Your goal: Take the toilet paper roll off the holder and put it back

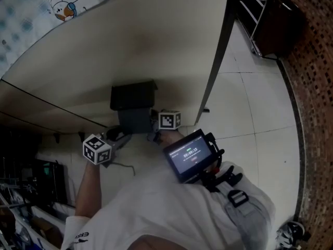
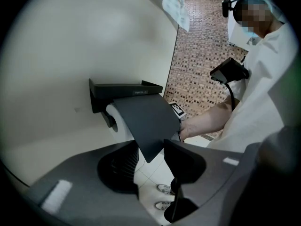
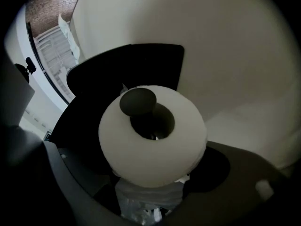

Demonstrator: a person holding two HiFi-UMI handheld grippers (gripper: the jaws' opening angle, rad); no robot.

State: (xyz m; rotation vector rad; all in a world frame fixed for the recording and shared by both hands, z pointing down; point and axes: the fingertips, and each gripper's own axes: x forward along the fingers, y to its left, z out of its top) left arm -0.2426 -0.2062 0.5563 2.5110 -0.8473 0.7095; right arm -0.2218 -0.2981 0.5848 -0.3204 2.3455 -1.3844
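A black holder (image 2: 123, 89) is fixed to the cream wall, and its lid flap (image 2: 146, 119) is swung up and outward. The white toilet paper roll (image 2: 116, 119) sits under it on the spindle. My left gripper (image 2: 149, 167) is open just below the flap, whose lower corner hangs between the jaw tips. In the right gripper view I look at the toilet paper roll (image 3: 153, 147) end-on, with the spindle's dark knob (image 3: 137, 101) at its core hole. My right gripper (image 3: 150, 173) is shut on the roll's sides. A loose tail of paper (image 3: 146, 201) hangs beneath.
In the head view the holder (image 1: 133, 104) hangs on the wall (image 1: 130, 40), with both marker cubes (image 1: 97, 149) (image 1: 169, 120) beside it. A screen device (image 1: 190, 155) sits on the person's chest. White floor tiles (image 1: 250, 113) and a brick-pattern wall (image 1: 312, 87) lie to the right.
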